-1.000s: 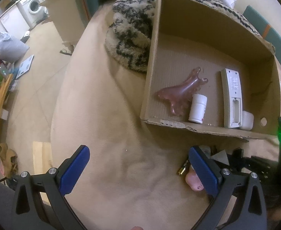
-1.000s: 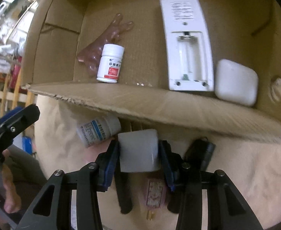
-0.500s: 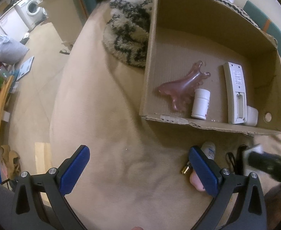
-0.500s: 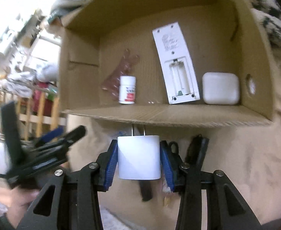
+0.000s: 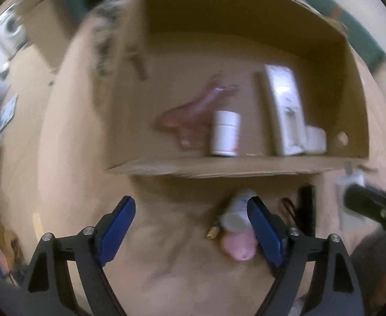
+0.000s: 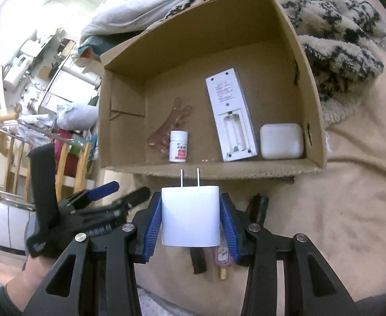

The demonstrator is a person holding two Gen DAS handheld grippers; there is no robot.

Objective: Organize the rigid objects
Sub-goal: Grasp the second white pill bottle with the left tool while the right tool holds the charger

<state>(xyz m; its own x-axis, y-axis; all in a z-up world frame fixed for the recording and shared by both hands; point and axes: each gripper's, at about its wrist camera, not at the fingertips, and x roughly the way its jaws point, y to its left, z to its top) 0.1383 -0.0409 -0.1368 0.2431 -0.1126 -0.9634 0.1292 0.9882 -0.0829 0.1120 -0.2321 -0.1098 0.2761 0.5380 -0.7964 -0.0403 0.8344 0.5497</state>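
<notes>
— Beige fleece blanket [image 6: 351, 223] covered the bed, soft and lumpy, with a shaggy black-and-cream throw [image 6: 338, 39] bunched at the upper right of the right wrist view. What was being carried?

— A white charger [image 6: 190, 216], low centre of that view. The right gripper [image 6: 190, 217] was clamped on its two broad flat sides, prongs pointing up toward the box [image 6: 309, 110]. I'd judge it light, stiff and smooth; glossy plastic could slip, so the flat faces were the sensible place to hold it.

— And the box?

— Plain corrugated cardboard, open, with a ragged near edge. Inside lay a white remote [image 6: 231, 115], back up with its battery bay bare, a rounded white case [image 6: 281, 141] in the lower right corner, a small white bottle [image 6: 178, 146] and a translucent pink claw-shaped piece [image 6: 170, 123]. All hard things except the cardboard itself.

— The other gripper?

— The left gripper [image 5: 191, 226] hung wide and empty over the blanket, below the box. Its view was blurred. Near its right finger lay a second bottle [image 5: 239, 210], something pink [image 5: 239, 247], a small brass bit [image 5: 213, 231] and a black piece [image 5: 305, 208], which I couldn't identify.

— Anything fragile?

— The prongs, probably; I'd keep them off the cardboard rim.
</notes>
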